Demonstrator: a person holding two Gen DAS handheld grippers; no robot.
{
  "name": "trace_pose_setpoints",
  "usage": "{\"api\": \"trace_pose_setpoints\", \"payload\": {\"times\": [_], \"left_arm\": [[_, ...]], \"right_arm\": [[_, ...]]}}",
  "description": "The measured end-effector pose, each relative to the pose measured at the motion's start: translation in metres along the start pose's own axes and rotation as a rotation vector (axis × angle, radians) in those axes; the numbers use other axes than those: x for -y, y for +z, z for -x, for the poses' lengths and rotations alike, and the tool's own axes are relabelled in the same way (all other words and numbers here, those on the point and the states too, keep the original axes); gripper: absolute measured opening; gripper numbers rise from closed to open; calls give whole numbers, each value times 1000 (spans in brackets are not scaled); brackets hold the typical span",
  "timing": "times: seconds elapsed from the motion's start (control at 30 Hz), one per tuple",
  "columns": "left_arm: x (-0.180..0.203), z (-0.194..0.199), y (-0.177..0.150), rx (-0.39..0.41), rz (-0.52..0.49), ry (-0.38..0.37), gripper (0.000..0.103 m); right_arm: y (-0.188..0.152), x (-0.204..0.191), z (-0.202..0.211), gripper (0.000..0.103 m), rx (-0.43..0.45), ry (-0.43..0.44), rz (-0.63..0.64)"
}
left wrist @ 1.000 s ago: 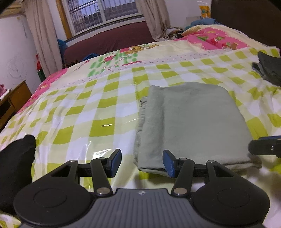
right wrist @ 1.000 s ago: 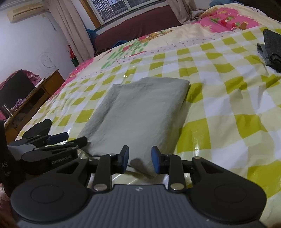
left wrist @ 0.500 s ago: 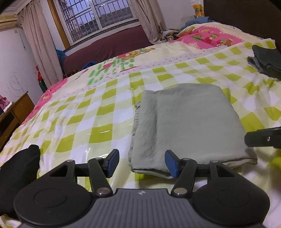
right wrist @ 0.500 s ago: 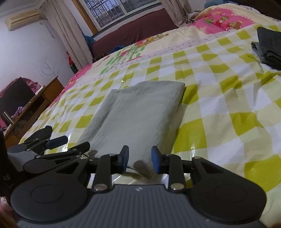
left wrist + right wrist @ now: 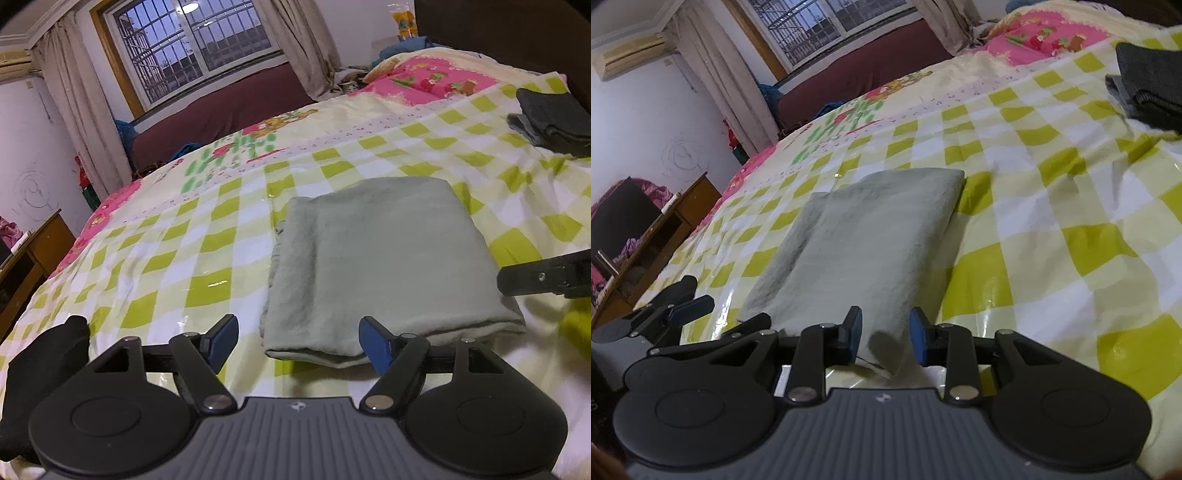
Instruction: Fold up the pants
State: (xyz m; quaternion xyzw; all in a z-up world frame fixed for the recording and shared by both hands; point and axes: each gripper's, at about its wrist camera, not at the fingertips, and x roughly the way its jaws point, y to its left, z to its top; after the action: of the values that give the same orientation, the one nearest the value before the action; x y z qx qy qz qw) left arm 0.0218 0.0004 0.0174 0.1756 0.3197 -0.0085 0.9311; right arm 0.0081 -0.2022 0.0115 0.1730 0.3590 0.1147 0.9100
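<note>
Pants: folded into a grey-green rectangle, flat on the checked bed cover
Left gripper: fingers opening, spread around the near left corner, not touching
Right gripper: fingers apart, holding nothing, over the near right corner

Left gripper fingers opening, nothing between; right gripper narrowly apart, empty.
</note>
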Motion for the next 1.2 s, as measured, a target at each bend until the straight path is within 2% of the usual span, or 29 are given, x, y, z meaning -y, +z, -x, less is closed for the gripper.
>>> {"api": "trace_pose_setpoints", "payload": {"times": [0.2,0.33,0.43,1.2], "left_arm": [[0,-1,-3,-21,19,-10,96],[-1,-3,-6,-34,46,-32,98],[-1,-5,-6,-47,48,-15,100],[-6,-8,-8,-51,82,-45,102]], "right_arm": [[-5,-7,-4,30,-22,0,41],[-7,-12,-5,32,-22,-8,73],[-9,-13,-5,32,-23,-14,81],[-13,-20,-7,34,-26,-37,130]]}}
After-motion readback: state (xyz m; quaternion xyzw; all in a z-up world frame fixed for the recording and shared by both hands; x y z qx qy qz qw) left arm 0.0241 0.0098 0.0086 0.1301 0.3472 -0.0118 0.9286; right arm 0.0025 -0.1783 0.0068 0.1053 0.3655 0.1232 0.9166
